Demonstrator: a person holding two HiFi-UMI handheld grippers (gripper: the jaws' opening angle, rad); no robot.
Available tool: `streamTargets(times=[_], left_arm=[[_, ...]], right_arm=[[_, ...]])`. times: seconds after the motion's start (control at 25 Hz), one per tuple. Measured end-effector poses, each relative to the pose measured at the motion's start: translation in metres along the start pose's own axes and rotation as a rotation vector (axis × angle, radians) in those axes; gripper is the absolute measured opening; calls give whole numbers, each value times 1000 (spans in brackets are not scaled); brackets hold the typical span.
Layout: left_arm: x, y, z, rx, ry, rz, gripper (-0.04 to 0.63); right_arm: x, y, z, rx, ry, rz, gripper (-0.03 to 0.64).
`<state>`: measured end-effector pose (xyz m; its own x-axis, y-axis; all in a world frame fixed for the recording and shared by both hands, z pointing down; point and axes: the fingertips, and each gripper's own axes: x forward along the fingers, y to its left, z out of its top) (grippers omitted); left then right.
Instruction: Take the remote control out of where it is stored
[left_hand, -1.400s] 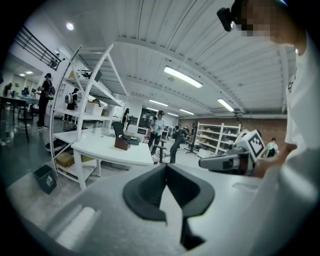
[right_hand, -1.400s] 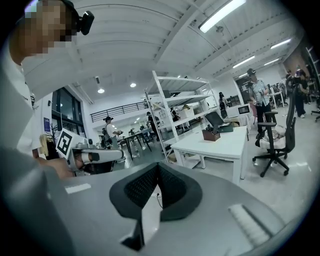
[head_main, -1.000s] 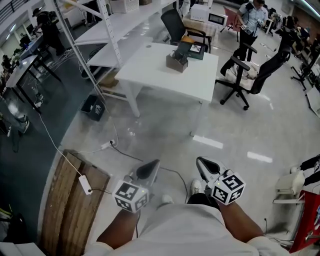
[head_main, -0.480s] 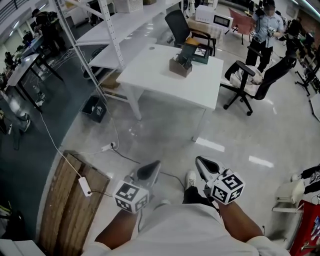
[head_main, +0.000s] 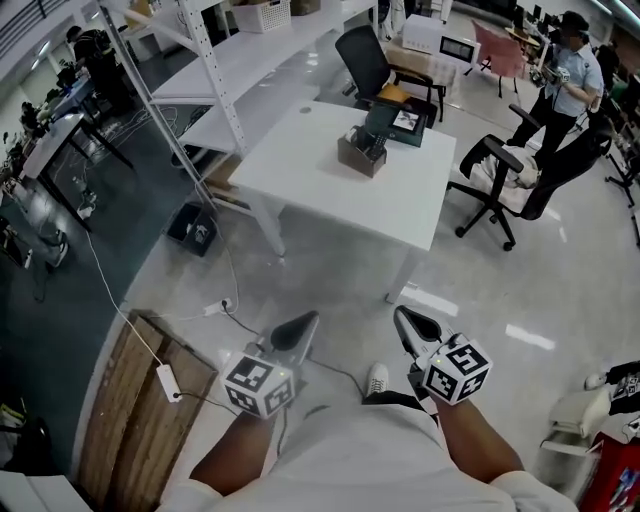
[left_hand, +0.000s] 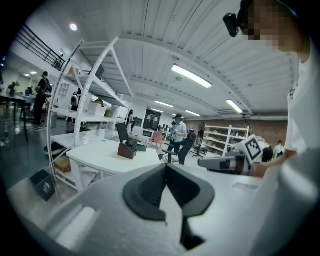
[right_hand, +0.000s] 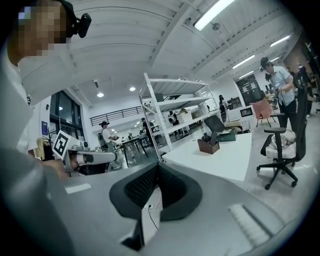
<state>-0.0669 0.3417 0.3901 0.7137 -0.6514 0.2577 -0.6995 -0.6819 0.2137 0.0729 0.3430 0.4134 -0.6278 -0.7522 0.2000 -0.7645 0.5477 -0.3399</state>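
Two grippers: left gripper (head_main: 297, 331) and right gripper (head_main: 413, 326), both jaws closed with nothing between them, bottom centre of the head view.
Remote control (head_main: 367, 140): dark, upright in the brown holder (head_main: 357, 158), upper centre.
Holder: on the white table (head_main: 320, 190), well apart from both grippers.

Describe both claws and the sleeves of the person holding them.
The left claw and right claw are each a tapered grey shell lined with black textured pads. Behind each sits a white cube printed with black square markers. The person wears a white short-sleeved shirt, leaving the forearms bare.
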Motion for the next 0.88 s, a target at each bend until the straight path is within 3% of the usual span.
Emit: streamTargets(times=[0.56,0.88], left_arm=[[124,-4,30,-6,16,50,3],[145,2,26,0,53,97,3]], right_arm=[[14,-112,40,14,13,65,5],[29,-138,36,35,43,106,5]])
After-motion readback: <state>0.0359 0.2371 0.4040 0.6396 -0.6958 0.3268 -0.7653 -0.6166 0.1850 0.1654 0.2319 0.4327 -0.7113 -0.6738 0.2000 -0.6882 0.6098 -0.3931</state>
